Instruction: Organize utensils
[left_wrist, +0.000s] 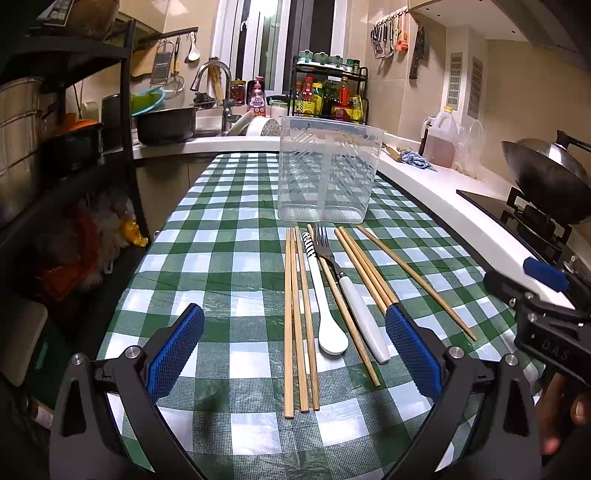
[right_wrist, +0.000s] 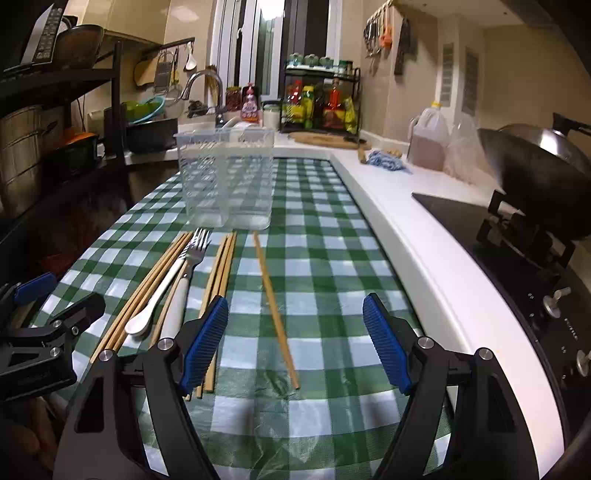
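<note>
Right claw (right_wrist: 295, 347) gaping wide at bottom centre, gripping nothing, straddling the lone chopstick (right_wrist: 275, 314) running lengthwise straight up the frame. Left claw (left_wrist: 295, 354) equally wide and bare, astride the near ends of spoon (left_wrist: 325, 302) and fork (left_wrist: 347, 291). Beyond, upper centre, clear holder (right_wrist: 227, 181) waiting on the checked surface (right_wrist: 332, 258).

left wrist: low, facing holder (left_wrist: 327, 170) | right wrist: same, rightward | shared: tablecloth (right_wrist: 314, 229)
</note>
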